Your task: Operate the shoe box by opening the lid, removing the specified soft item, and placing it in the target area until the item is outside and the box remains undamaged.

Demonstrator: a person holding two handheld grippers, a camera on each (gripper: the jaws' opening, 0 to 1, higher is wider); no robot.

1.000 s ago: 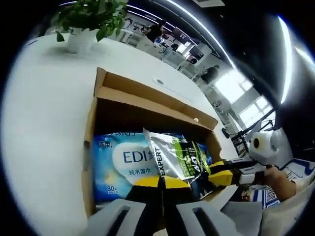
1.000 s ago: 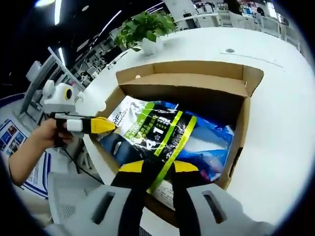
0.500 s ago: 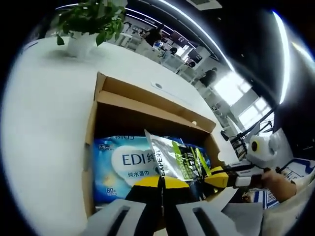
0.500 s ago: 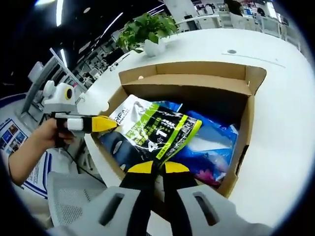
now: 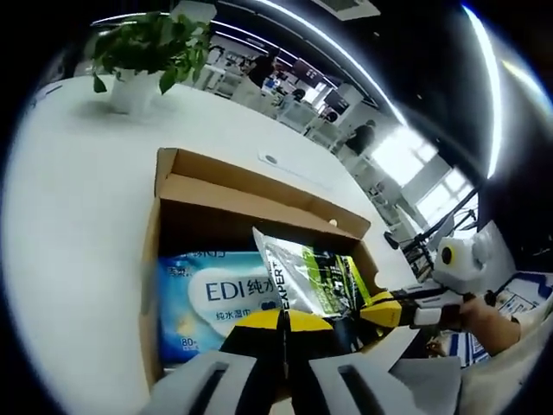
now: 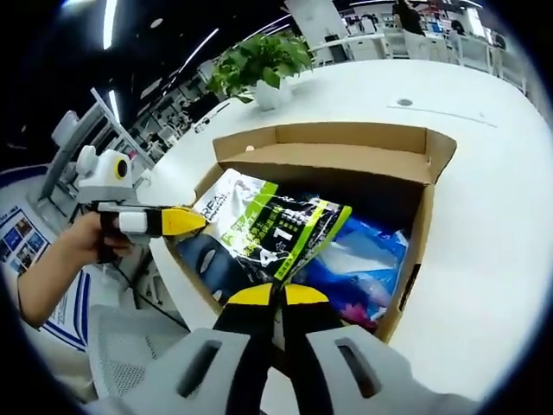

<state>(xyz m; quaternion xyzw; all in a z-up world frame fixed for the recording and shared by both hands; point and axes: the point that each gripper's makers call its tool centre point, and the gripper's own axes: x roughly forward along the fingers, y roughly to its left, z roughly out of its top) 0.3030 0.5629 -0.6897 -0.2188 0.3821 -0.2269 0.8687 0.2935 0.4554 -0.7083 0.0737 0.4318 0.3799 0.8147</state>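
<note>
gripping glossy crinkled pouch above cardboard box

We see bright ceiling strips glaring off the white tabletop — sharp centres, heavy fisheye bending, box interior shadowed.

The right gripper now has its jaws pinched tight on the lower edge of the pouch, where a second ago they stand apart over it. The pouch rises with the grip: its silver top corner sits higher against the box's back wall, and its body tilts up off the blue wipes pack, baring more of that pack. In the left gripper view the pouch stands a little taller over the wipes pack, and more of the pack's white label shows.
</note>
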